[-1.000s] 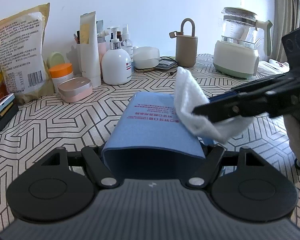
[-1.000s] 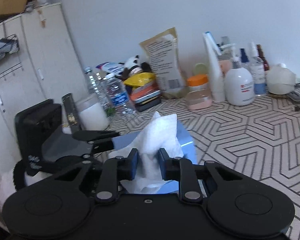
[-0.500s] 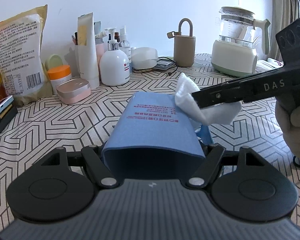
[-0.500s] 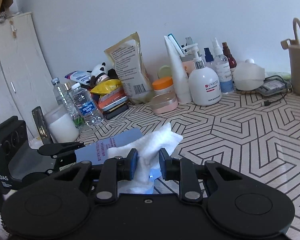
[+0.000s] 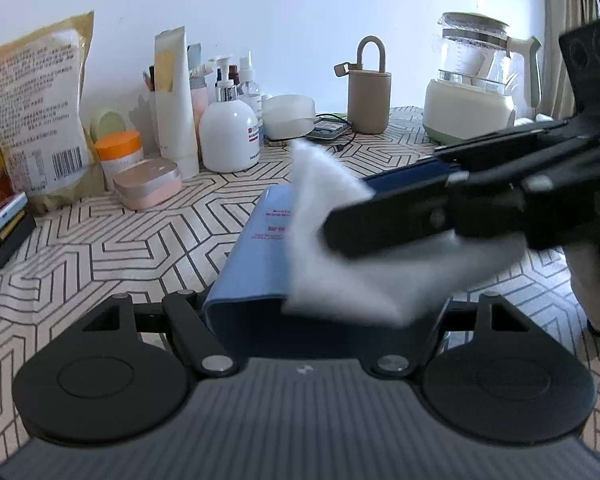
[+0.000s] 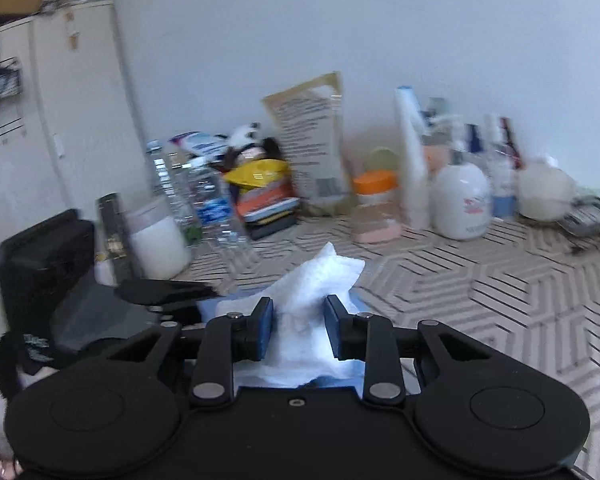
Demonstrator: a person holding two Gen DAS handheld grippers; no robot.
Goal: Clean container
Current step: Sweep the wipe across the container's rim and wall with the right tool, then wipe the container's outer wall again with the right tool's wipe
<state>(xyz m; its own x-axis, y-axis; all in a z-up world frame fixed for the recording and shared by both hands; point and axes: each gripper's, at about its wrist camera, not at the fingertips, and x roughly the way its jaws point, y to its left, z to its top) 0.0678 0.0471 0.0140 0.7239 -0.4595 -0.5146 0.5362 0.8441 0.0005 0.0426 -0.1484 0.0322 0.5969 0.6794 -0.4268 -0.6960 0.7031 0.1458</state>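
Left wrist view. Your left gripper (image 5: 300,312) has its jaws clamped on the near end of the blue container (image 5: 256,252), which lies lengthwise on the patterned worktop (image 5: 100,248) and points toward the white pump bottle (image 5: 229,136). The white wipe (image 5: 340,256) is draped over the container's right half, with the right gripper (image 5: 380,220) reaching in across it from the right. The printed label on the container's top face is partly covered by the wipe. Judgement: a wiping pass over the top face is in hand. Hold the left grip firm and level so the container does not roll under the sideways push.

Right wrist view. The frame is motion-blurred. Your right gripper (image 6: 298,332) has its jaws closed on the bunched wipe (image 6: 312,300), a peak of it standing up between the blue pads (image 6: 265,332). Only a sliver of the container (image 6: 236,306) shows, under and just left of the wipe. The left gripper (image 6: 156,300) sits at the container's left. Judgement: press the wipe flat instead of dragging its tip, stroke along the container's length, and keep the pads themselves off the surface. The bunched wipe may slip out if the pass is too quick.
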